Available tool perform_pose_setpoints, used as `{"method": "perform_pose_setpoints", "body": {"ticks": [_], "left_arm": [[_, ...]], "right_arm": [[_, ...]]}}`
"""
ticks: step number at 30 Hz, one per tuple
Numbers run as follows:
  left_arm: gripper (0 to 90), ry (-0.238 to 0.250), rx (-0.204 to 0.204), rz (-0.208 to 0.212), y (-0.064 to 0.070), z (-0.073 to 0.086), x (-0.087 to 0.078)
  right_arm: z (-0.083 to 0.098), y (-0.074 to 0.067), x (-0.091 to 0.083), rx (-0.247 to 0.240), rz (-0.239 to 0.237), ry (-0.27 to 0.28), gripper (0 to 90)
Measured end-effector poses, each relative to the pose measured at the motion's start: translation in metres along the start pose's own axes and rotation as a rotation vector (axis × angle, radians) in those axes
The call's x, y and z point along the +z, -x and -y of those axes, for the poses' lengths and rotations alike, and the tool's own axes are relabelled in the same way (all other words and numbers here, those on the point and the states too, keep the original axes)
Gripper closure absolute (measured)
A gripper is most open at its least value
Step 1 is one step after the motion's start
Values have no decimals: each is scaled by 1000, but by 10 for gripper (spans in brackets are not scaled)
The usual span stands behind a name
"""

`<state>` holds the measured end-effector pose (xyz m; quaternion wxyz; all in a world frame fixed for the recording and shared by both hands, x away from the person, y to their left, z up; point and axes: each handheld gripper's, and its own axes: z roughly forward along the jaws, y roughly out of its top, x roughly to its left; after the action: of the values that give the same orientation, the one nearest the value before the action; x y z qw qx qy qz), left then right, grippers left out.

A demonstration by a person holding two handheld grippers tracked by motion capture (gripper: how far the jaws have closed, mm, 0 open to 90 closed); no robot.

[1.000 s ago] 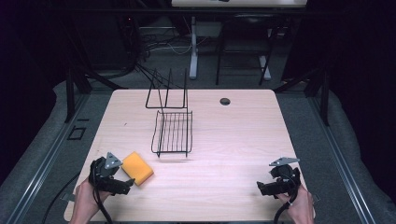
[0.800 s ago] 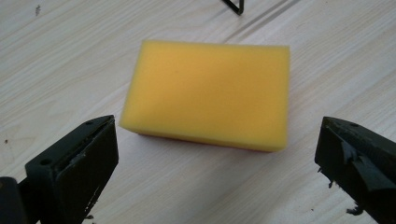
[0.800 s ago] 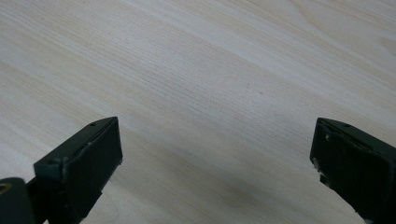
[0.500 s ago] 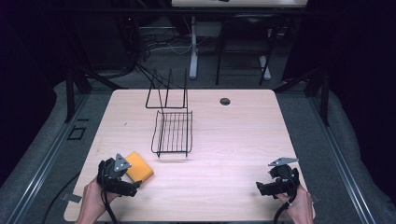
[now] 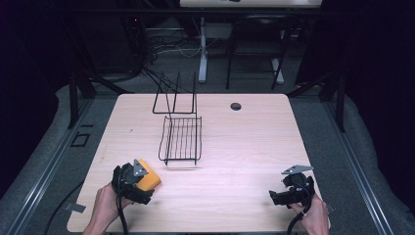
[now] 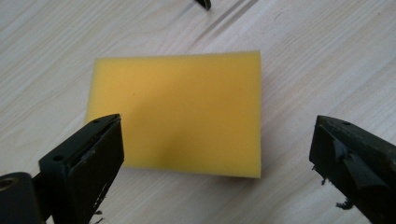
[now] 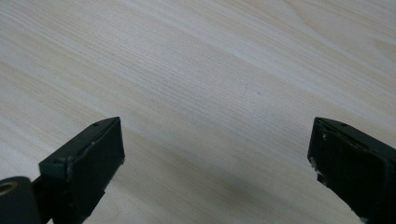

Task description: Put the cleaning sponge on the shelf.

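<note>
A yellow rectangular sponge [image 5: 150, 179] lies flat on the wooden table [image 5: 244, 147] near its front left. My left gripper [image 5: 141, 186] hovers at the sponge's near edge and covers part of it from above. In the left gripper view the sponge [image 6: 187, 107] reaches in between the two black jaws of the left gripper [image 6: 215, 156]; the jaws have just been closing a little, but still stand wide with no pad pressing on it. My right gripper [image 5: 275, 198] rests at the front right, and its jaws [image 7: 215, 156] are open over bare wood.
A black wire rack [image 5: 182, 139] with an upright back frame stands at the middle of the table, beyond the sponge. A small round hole [image 5: 236, 106] sits near the far edge. Dark floor, cables and chair legs surround the table.
The left hand has slid right, toward the sponge, and its gripper now overlaps the sponge's near side. The right hand has stayed put.
</note>
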<state>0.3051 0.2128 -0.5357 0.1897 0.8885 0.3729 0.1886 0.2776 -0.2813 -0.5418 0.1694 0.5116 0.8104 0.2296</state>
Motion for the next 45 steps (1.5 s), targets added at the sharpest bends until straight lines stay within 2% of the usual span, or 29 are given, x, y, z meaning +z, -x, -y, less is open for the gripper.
{"method": "perform_pose_setpoints", "body": {"ticks": [6, 9, 15, 21, 27, 35, 40, 45], "left_arm": [[154, -42, 17, 1, 2, -2, 8], [217, -45, 25, -1, 3, -2, 8], [356, -50, 50, -31, 6, -2, 8], [408, -50, 78, -44, 9, -1, 8], [476, -38, 122, -75, 16, -1, 7], [567, -44, 154, -77, 19, 0, 6], [659, -32, 171, -62, 19, 1, 5], [708, -23, 178, -54, 16, 2, 4]], "right_arm": [[0, 1, -1, 1, 1, -4, 35], [1, 1, -1, 8, 4, 3, 37], [1, 1, -1, 11, 5, 2, 39], [1, 1, -1, 8, 7, -3, 40], [2, 1, -1, 8, 8, -4, 42], [2, 2, -1, 6, 5, -11, 46], [2, 2, -1, 9, 12, -6, 47], [2, 2, -1, 4, 15, -3, 48]]}}
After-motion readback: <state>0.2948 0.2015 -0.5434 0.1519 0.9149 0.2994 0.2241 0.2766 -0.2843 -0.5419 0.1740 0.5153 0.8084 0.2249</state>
